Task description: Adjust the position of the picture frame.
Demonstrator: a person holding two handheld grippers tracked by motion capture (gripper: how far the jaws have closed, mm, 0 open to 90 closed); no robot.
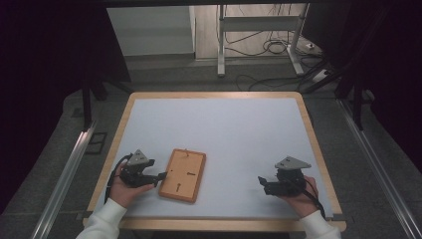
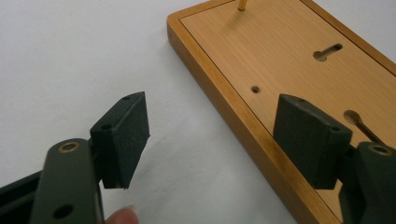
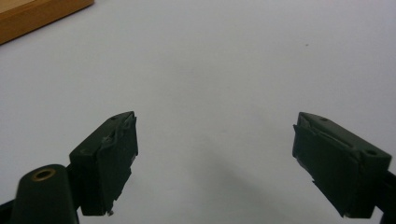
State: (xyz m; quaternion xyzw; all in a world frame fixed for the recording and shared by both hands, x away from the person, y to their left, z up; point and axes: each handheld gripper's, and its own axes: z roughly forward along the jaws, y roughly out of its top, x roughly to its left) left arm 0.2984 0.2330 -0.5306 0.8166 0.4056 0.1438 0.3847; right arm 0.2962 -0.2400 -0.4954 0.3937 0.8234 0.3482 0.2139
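Here, left tool (image 1: pixel 160 178) gapes beside wooden board (image 1: pixel 182 175).

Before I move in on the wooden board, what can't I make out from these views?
- Wooden board, left gripper view: far end and right side cut off by the frame edges; one finger covers part of a keyhole slot.
- Brass pin: top cut off by the upper edge.
- Right gripper view: board's corner alone, the rest beyond the frame.
- High view: slots and holes too small to read.

The person is wearing white long sleeves (image 1: pixel 102 219); each black two-jaw gripper (image 1: pixel 160 178) is carrying a grey three-cornered plate (image 1: pixel 139 157) and trailing a black cable (image 1: pixel 115 172).
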